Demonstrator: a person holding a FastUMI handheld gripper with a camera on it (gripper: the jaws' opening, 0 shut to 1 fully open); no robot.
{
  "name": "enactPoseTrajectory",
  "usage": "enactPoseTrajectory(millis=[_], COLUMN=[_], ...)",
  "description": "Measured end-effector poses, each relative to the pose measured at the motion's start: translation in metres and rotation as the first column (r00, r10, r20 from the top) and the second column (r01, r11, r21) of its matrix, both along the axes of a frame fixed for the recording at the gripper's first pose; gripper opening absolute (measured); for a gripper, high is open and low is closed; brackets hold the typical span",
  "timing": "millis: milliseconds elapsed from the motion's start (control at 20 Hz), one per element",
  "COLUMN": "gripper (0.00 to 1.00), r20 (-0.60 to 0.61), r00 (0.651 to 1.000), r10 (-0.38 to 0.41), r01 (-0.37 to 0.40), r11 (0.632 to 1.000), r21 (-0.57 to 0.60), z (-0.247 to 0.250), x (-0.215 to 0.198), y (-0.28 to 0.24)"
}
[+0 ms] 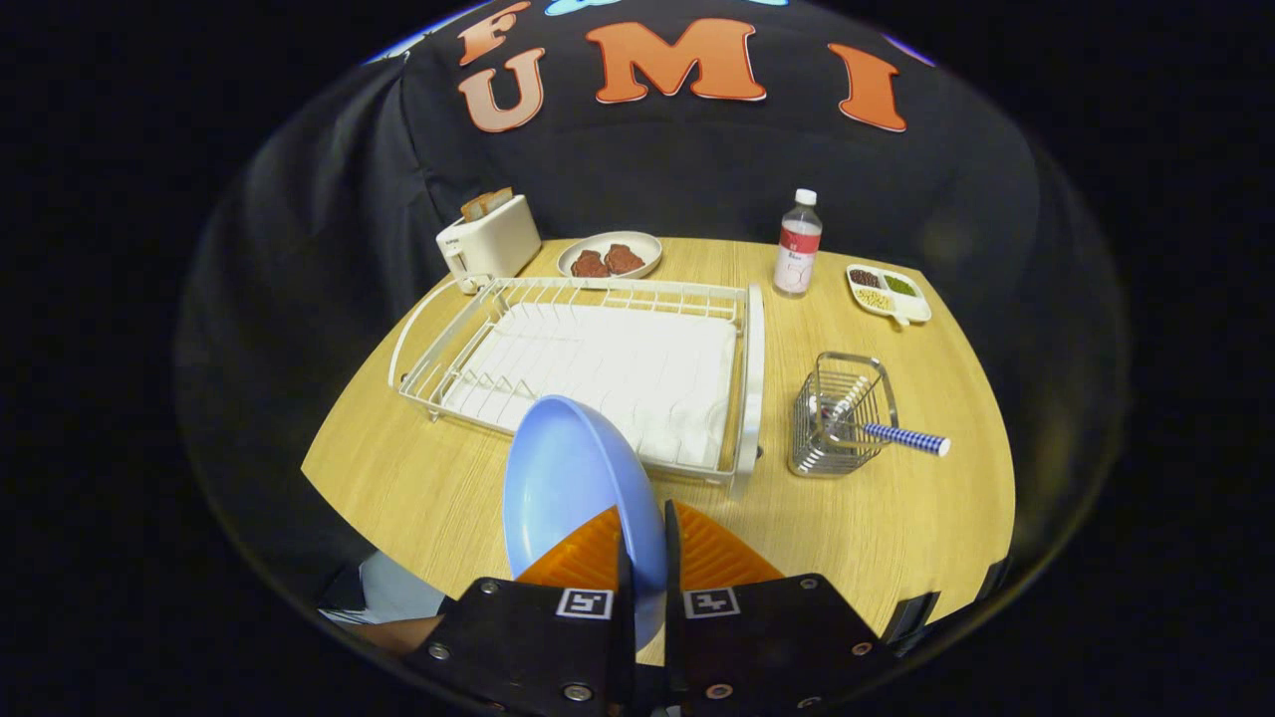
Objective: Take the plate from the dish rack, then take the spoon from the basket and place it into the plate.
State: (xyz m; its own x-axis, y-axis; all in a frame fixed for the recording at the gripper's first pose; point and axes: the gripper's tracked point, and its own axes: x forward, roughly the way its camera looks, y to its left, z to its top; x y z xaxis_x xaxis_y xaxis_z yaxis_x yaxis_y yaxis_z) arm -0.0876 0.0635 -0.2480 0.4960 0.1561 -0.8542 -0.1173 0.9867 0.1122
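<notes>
While the tool [642, 558] is clamped on the rim of the blue plate [563, 488], both fingers pressing on it from either side, the plate stands on edge just ahead of them, lifted clear of the white dish rack [598, 358] that lies beyond on the bench [896, 518]. By my judgement the first step is nearly done: the plate is out of the rack but not yet set down. The next move calls for laying it flat on a bare part of the bench, perhaps in front of the rack, then letting go and reaching for the spoon [901, 436], whose checked handle leans out of the wire basket [842, 413] to the right of the rack. A bottle [798, 244] beyond the basket carries a red label, too small to read.
</notes>
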Motion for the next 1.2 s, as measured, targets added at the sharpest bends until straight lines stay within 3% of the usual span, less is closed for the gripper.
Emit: enactPoseTrajectory(millis=[200,550,700,900,1000,1050,1200], gripper=[0.12,0.14,0.14,0.19,0.29,0.39,0.63], r20=[-0.080,-0.150,-0.100,0.006,0.113,0.173,0.382], r00=[0.997,0.979,0.969,0.967,0.952,0.938,0.869], r10=[0.001,-0.138,-0.226,-0.255,-0.286,-0.300,-0.314], r01=[0.007,0.175,0.241,0.244,0.254,0.264,0.313], r11=[0.995,0.947,0.953,0.932,0.938,0.943,0.947], r21=[0.096,0.269,0.186,0.268,0.235,0.202,0.066], z=[-0.038,-0.076,-0.095,-0.074,-0.061,-0.054,-0.042], x=[-0.025,-0.037,-0.030,-0.011,0.002,0.007,0.033], y=[0.008,-0.002,-0.032,-0.039,-0.063,-0.077,-0.125])
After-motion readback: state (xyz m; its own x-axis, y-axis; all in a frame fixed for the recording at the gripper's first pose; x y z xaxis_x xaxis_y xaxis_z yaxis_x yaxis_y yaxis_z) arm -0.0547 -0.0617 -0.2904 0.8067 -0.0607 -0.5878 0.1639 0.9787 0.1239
